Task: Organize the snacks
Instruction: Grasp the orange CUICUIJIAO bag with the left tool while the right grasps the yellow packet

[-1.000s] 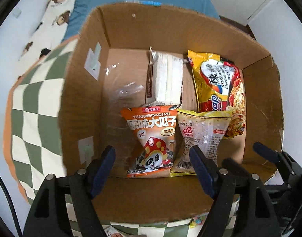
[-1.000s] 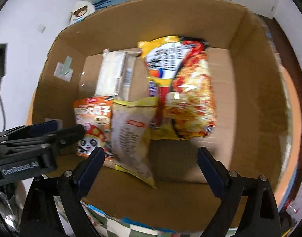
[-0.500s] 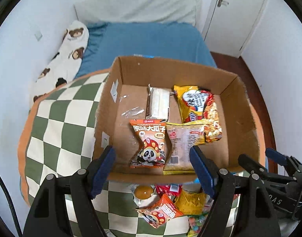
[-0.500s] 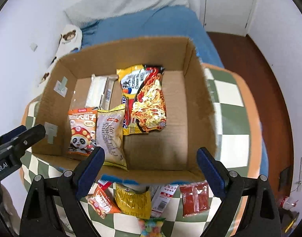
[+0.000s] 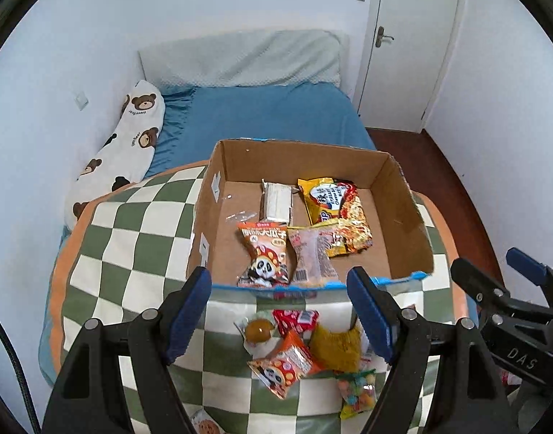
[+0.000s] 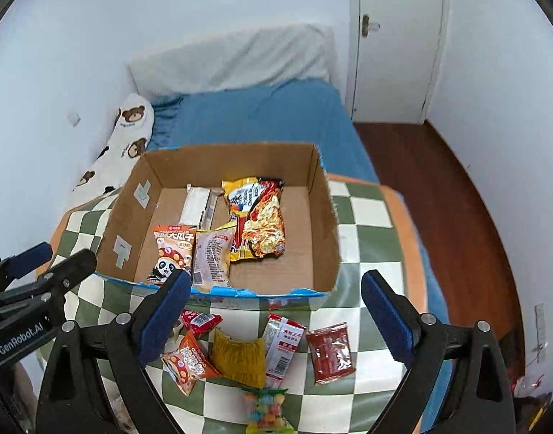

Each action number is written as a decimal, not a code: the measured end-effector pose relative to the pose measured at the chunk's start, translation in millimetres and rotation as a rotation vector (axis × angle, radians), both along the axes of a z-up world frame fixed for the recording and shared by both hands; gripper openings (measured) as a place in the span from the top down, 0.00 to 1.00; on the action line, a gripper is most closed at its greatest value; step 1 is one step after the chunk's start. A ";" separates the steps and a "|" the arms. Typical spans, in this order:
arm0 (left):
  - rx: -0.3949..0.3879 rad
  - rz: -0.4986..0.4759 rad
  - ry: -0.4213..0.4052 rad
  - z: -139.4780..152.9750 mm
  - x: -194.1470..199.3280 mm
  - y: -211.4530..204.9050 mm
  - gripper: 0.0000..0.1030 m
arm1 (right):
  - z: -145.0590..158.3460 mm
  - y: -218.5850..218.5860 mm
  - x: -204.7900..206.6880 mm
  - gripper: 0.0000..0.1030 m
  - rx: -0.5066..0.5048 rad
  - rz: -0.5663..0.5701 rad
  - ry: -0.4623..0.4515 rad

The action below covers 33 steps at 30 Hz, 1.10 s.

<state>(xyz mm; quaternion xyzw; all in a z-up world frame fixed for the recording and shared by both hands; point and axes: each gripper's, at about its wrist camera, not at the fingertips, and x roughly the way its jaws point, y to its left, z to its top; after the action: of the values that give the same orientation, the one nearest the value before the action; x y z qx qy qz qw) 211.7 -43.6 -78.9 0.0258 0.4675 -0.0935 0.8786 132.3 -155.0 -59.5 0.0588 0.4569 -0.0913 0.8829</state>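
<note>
Both grippers empty above the loose snacks

Left gripper (image 5: 278, 311) gapes; right gripper (image 6: 273, 311) jaws are opening, nothing between. Four packets lie in the cardboard box (image 6: 327, 217); better to pinch the red sachet (image 6: 330, 352) by one edge.

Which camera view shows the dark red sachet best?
The right wrist view: the dark red sachet lies whole and unobstructed on the checkered cloth. In the left wrist view, the left gripper finger seems to hide it.
</note>
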 end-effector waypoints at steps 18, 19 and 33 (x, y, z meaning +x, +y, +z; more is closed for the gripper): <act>0.294 -0.106 0.247 -156.2 -26.5 -7.3 0.00 | -151.9 -25.1 -40.8 0.02 0.361 -0.026 0.362; 0.339 -0.154 0.261 -169.8 -26.6 -15.3 0.00 | -172.4 -30.1 -43.8 0.01 0.378 -0.038 0.408; 0.342 -0.228 0.443 -251.3 -20.7 -36.1 0.44 | -213.8 -62.4 -25.1 0.15 0.446 -0.022 0.422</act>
<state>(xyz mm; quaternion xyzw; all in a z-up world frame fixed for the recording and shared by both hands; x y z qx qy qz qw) 191.0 -79.6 -330.2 0.2048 0.6508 -0.1147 0.7221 107.2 -217.4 -273.4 0.2358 0.6382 -0.0087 0.7328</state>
